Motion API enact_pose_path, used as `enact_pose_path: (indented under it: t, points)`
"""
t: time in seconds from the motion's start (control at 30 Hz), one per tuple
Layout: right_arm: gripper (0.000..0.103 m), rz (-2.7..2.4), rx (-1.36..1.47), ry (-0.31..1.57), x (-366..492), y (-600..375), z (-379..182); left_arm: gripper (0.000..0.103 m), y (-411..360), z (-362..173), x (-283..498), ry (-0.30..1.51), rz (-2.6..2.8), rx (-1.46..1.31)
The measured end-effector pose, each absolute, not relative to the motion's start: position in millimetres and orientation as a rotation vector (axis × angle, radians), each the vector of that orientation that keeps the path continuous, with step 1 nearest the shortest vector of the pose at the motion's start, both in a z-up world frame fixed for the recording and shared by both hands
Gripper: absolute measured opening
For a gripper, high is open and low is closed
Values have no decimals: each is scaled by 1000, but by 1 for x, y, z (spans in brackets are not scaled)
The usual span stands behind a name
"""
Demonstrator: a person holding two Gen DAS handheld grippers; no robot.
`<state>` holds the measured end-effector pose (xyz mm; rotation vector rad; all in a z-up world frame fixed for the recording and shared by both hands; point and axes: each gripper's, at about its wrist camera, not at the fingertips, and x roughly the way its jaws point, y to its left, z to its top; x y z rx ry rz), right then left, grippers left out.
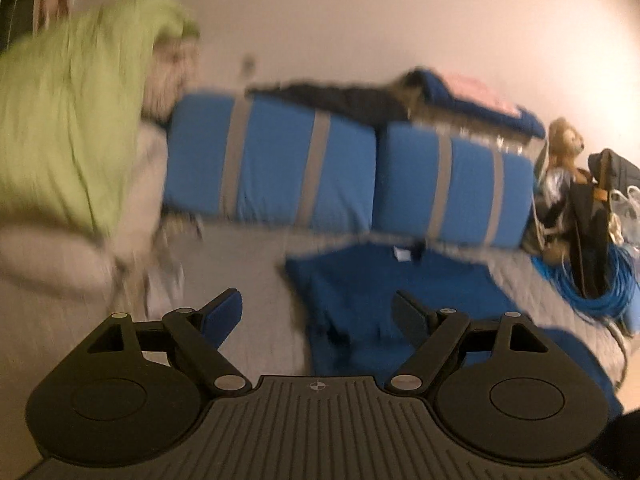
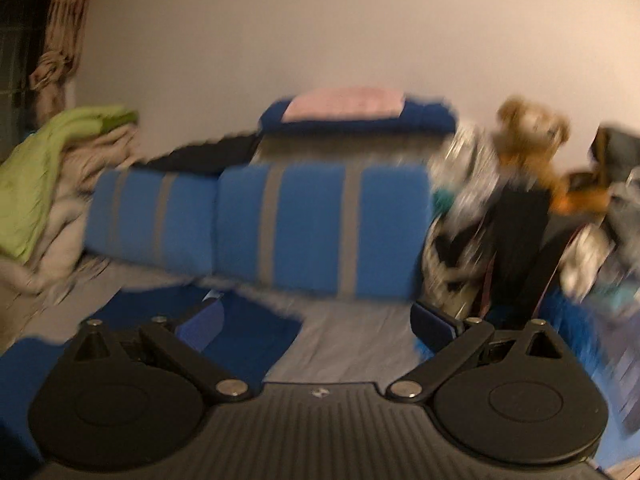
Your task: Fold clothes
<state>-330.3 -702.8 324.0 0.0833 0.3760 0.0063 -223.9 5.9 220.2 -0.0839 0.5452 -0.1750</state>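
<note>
In the left wrist view, the left gripper is seen with its fingers spread wide and nothing between them. A dark blue garment is spread flat on the grey bed sheet, directly beneath and ahead of the gripper, at twelve to one o'clock; a white label is visible at its far edge. Two blue cushions with grey stripes are lined up behind it. At ten o'clock a green cloth is draped over a beige pile. At two o'clock a teddy bear and a coil of blue cable are found. The whole view is blurred.

In the right wrist view, the right gripper is likewise held with its fingers well apart and empty. The dark blue garment lies at ten to eleven o'clock, partly under the left-hand finger. The striped cushions are seen at twelve o'clock, and a folded stack topped by a pink cloth rests behind them. The teddy bear sits at two o'clock, and the green cloth at nine.
</note>
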Motion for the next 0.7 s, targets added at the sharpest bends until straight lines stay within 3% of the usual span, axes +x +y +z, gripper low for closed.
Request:
enact_pose_path:
  t: [0.27,0.5,0.57,0.7]
  points:
    - [101,145,312,556,-342,-678,223,82,25,149,-223,686,-234,-289]
    - [97,268,522,699,-333,-659,162,82,32,123,-219,734,-262,-398]
    - [87,310,597,725,-330,-656,147,82,32,120,-218,737,-275,-410]
    - [81,404,767,764,-321,-651,118,82,29,110,-216,741,-293,-446]
